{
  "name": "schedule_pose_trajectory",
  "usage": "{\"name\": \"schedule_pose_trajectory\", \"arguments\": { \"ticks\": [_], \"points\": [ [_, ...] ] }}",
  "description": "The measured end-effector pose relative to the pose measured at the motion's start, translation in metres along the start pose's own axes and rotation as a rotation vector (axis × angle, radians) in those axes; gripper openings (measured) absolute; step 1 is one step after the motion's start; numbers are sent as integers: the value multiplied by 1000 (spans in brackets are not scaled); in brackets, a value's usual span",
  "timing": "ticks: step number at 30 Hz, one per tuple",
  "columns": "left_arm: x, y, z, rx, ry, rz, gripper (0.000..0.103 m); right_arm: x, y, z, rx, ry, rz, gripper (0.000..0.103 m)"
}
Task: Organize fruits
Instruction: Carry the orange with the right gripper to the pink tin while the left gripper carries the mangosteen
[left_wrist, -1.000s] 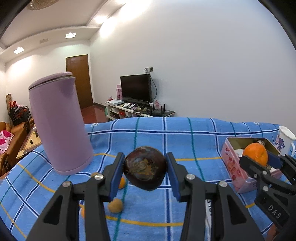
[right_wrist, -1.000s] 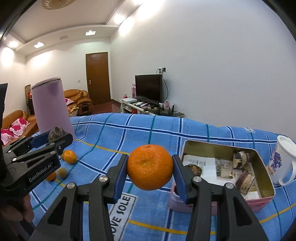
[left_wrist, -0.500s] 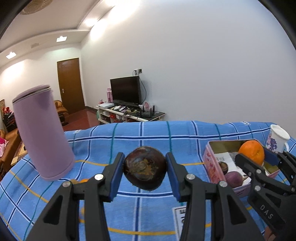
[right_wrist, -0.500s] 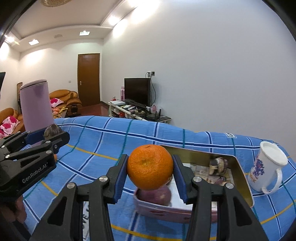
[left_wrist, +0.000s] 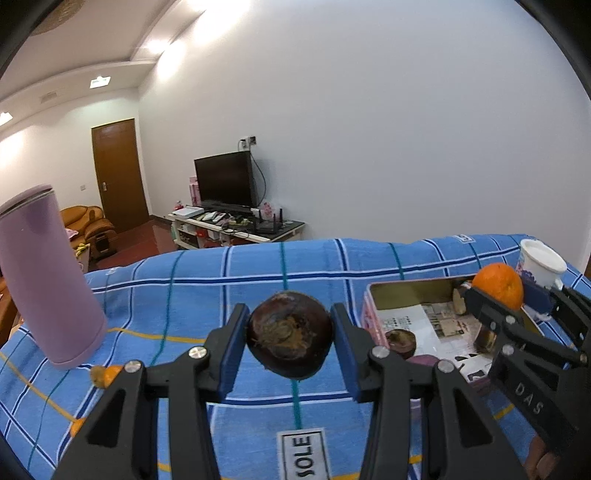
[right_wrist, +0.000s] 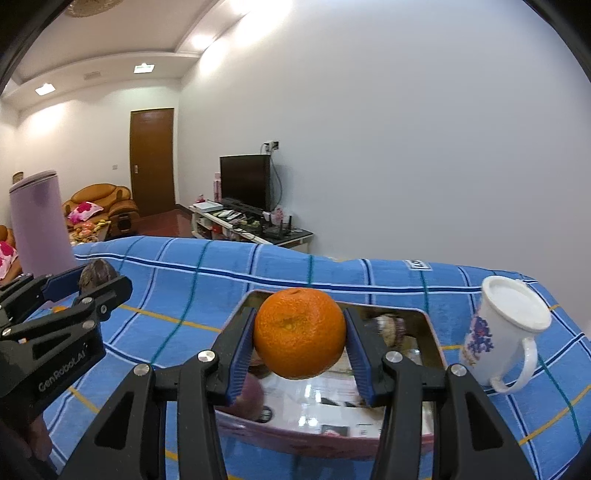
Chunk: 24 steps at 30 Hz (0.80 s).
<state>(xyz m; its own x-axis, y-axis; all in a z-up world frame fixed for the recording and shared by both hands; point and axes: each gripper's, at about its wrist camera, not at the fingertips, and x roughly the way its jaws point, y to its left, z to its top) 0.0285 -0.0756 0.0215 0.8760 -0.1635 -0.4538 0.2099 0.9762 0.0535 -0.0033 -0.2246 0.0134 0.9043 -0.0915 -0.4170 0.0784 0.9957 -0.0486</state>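
With our right gripper (right_wrist: 300, 360) clamping the round orange (right_wrist: 300, 334) above the pink rectangular tin (right_wrist: 332, 439) and our left gripper (left_wrist: 290, 349) clamping a dark brown round fruit (left_wrist: 290, 334) just left of that tin, we judge lowering and releasing both into it comes next.

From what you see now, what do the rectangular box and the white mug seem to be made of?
The box looks like thin metal, a tin: its inner walls are shiny gold and reflect light, and the outside is printed pink. The mug seems glazed ceramic or enamel, glossy white with a blue and red flower print; the pictures cannot settle which.
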Motion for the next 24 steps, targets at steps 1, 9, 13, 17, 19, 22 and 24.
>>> {"name": "schedule_pose_trajectory", "arguments": {
  "ticks": [1,9,13,17,19,22,24],
  "points": [
    [1,-2,0,2,2,-3,47,1,-3,0,1,1,-8,49],
    [10,-19,7,-2,7,-27,47,5,-25,0,12,8,-63,49],
    [14,-34,14,6,3,-47,47,5,-43,1,33,5,-112,49],
    [22,-55,19,27,7,-69,47,12,-68,1,88,26,-161,49],
    [28,-65,21,37,15,-82,47,15,-78,0,114,41,-167,49],
    [35,-82,19,56,34,-106,47,20,-89,-1,137,54,-177,49],
    [39,-92,15,70,46,-121,47,23,-95,-2,152,63,-180,49]
  ]
}}
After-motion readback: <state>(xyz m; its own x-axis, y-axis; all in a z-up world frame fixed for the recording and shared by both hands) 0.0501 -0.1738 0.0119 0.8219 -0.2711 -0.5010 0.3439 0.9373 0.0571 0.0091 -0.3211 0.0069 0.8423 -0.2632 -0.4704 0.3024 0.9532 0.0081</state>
